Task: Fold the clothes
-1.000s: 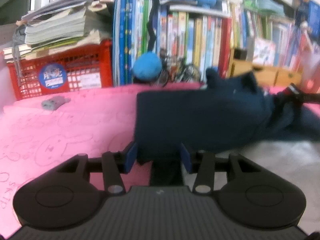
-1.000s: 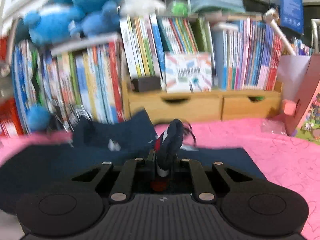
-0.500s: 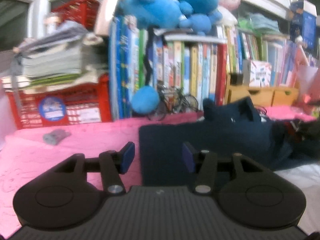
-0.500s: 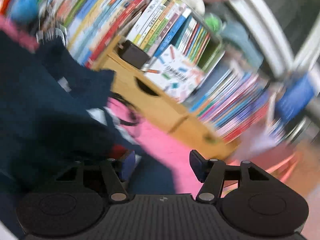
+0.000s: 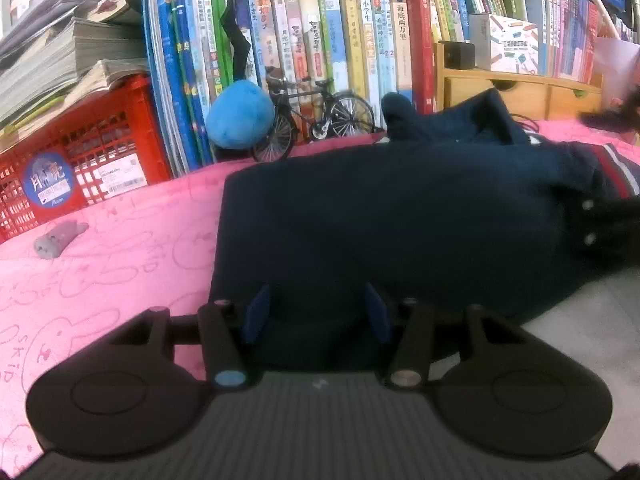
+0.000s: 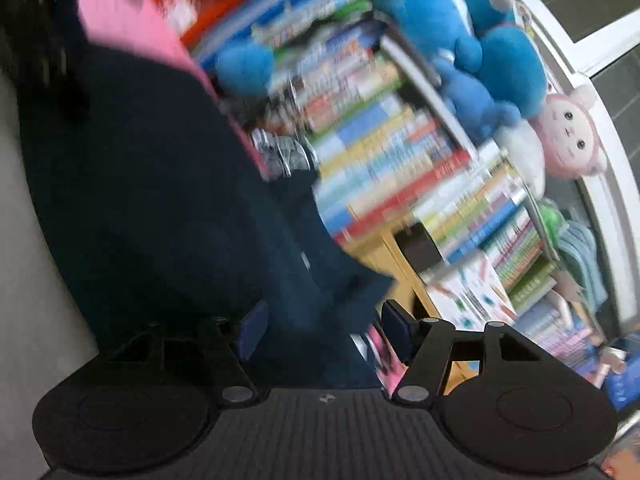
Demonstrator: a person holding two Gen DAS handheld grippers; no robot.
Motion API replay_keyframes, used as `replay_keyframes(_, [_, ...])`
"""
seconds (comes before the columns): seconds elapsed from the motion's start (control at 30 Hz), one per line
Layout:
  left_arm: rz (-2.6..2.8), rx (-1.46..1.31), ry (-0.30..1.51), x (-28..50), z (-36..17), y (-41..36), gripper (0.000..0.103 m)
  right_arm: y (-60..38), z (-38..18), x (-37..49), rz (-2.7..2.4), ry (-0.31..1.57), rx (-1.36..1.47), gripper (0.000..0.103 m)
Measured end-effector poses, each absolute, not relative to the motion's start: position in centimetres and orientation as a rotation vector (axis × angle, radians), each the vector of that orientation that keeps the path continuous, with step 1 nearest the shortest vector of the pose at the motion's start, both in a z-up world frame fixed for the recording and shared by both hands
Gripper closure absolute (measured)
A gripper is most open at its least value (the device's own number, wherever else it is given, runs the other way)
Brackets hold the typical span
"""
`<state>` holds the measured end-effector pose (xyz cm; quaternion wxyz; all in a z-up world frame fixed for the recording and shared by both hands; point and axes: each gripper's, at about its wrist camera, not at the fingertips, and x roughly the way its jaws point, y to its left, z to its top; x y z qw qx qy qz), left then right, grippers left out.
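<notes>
Garment (image 5: 400, 220): navy, flat on pink sheet (image 5: 100, 272), just before bookshelf (image 5: 320, 40) | my L gripper (image 5: 316, 316): fingers apart over near hem, holding nothing | my R gripper (image 6: 324, 332): fingers apart, tilted, view blurred

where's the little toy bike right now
In the left wrist view the toy bike stands upper centre against the books, just right of the blue plush ball and behind the navy garment.
</notes>
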<state>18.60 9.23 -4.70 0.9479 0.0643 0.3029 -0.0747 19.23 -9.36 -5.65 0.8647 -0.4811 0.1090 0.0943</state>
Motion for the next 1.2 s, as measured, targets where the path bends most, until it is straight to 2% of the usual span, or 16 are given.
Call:
replay_keyframes(0.07, [-0.151,0.117,0.615,18.7,-4.2,9.5,0.05,-11.9,-6.6,20.7,0.101,0.255,-1.021,0.04])
replay_keyframes(0.13, [-0.15,0.103,0.613,18.9,-3.6,9.8,0.05,-14.9,-6.6,22.3,0.071,0.305,-0.897,0.037])
replay_keyframes(0.23, [-0.149,0.081,0.61,19.1,-2.8,10.3,0.058,-16.3,-5.1,23.5,0.097,0.393,-0.759,0.034])
replay_keyframes(0.4, [-0.11,0.088,0.554,21.8,-1.0,9.8,0.058,-14.8,-2.6,23.5,0.133,0.306,-0.729,0.03])
replay_keyframes(0.57, [-0.035,0.191,0.616,26.8,-4.1,7.6,0.058,-9.6,-3.5,24.8,0.224,0.248,-0.858,0.03])
replay_keyframes(0.7, [-0.005,0.206,0.62,26.6,-6.7,8.2,0.056,-7.8,-5.5,24.7,0.258,0.225,-0.938,0.03])
replay_keyframes(0.87, [0.014,0.135,0.645,27.0,-6.5,9.5,0.054,-11.9,-6.9,25.5,0.157,0.19,-1.023,0.03])
replay_keyframes(0.93, [0.031,0.141,0.64,26.5,-6.5,9.6,0.053,-14.8,-6.7,26.9,0.078,0.237,-0.979,0.029])
replay_keyframes(0.97, [0.039,0.144,0.638,26.2,-6.5,9.6,0.054,-15.9,-6.0,27.5,0.062,0.291,-0.91,0.026])
replay_keyframes(1.03, [0.056,0.15,0.633,25.7,-6.5,9.6,0.056,-17.5,-3.6,27.7,0.016,0.376,-0.757,0.026])
replay_keyframes(1.07, [0.046,0.148,0.623,24.5,-6.0,9.4,0.057,-17.8,-2.6,26.8,-0.002,0.361,-0.723,0.026])
replay_keyframes(1.1, [0.021,0.143,0.605,22.6,-5.3,9.2,0.058,-18.0,-1.4,25.4,0.01,0.335,-0.7,0.022])
replay_keyframes(1.13, [-0.004,0.138,0.588,20.7,-4.5,9.0,0.058,-18.3,-0.2,23.8,0.025,0.309,-0.678,0.015])
replay_keyframes(1.2, [-0.054,0.128,0.554,16.9,-3.0,8.6,0.058,-18.5,1.9,20.5,0.075,0.284,-0.625,0.009])
